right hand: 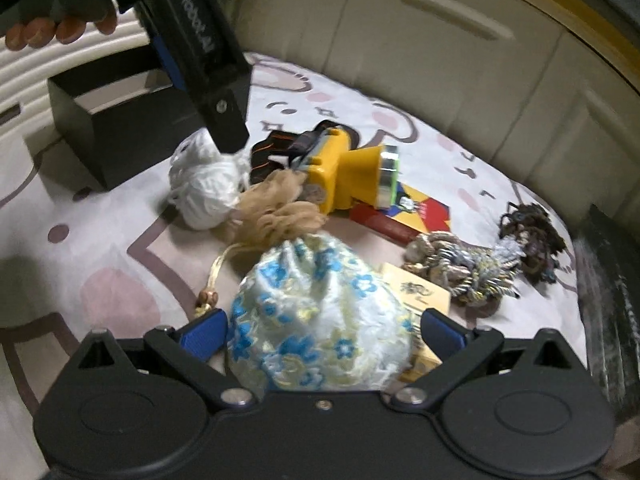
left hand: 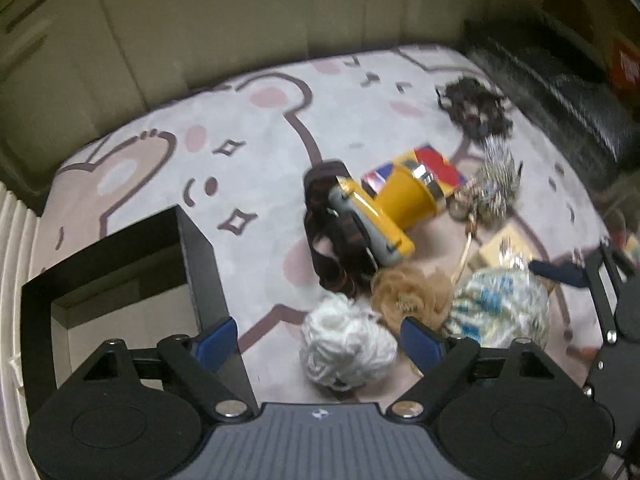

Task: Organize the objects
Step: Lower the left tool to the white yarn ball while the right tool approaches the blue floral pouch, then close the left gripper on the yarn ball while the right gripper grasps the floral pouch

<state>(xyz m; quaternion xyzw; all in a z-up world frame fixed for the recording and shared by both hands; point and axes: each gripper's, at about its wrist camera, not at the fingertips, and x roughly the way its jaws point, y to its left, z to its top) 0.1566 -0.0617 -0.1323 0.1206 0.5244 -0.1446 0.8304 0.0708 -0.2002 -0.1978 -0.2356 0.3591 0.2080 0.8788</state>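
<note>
A pile of objects lies on a bear-pattern rug (left hand: 256, 148). My left gripper (left hand: 316, 338) is open above a white yarn ball (left hand: 346, 346), which sits between its blue fingertips. My right gripper (right hand: 320, 332) is open with a blue-flowered drawstring pouch (right hand: 320, 316) between its fingers; whether the pads touch it I cannot tell. A yellow headlamp (left hand: 396, 200) with a black strap (left hand: 328, 232), a tan mesh puff (right hand: 276, 208), a red-and-blue booklet (right hand: 416, 212), a knotted rope toy (right hand: 460, 264) and a dark tangled item (right hand: 528, 236) lie around. The pouch also shows in the left wrist view (left hand: 496, 304).
An open black box (left hand: 120, 280) stands on the rug at the left, also in the right wrist view (right hand: 108, 120). A small wooden box (right hand: 416, 292) lies beside the pouch. Beige cabinet fronts (right hand: 440, 40) stand behind the rug. A black case (left hand: 552, 92) lies at the far right.
</note>
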